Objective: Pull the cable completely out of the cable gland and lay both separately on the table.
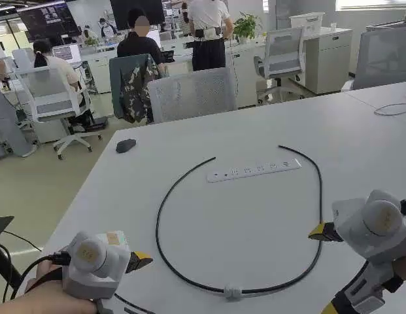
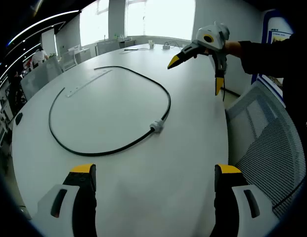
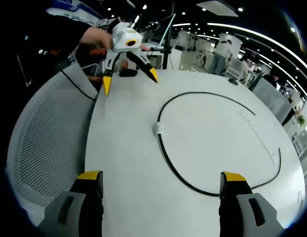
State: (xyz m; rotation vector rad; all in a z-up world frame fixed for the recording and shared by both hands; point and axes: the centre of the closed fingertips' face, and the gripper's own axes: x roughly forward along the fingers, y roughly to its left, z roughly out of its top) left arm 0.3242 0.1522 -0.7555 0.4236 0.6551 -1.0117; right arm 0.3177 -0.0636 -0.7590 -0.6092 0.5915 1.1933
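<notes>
A long black cable [image 1: 165, 196] lies in a wide open loop on the white table [image 1: 255, 222]. The small white cable gland [image 1: 233, 292] sits on the cable at the loop's near side, cable running out of both its ends. My left gripper [image 1: 140, 261] hovers open at the near left, apart from the cable. At the near right my right gripper [image 1: 325, 268] is open too, beside the loop's right arc. In the left gripper view the gland [image 2: 156, 125] lies ahead of the open jaws. The right gripper view has the gland [image 3: 158, 129] ahead as well.
A white power strip [image 1: 253, 170] lies inside the loop's far part. A dark mouse [image 1: 125, 145] rests near the far left table edge. A mesh chair [image 1: 193, 93] stands behind the table. People and desks fill the office beyond.
</notes>
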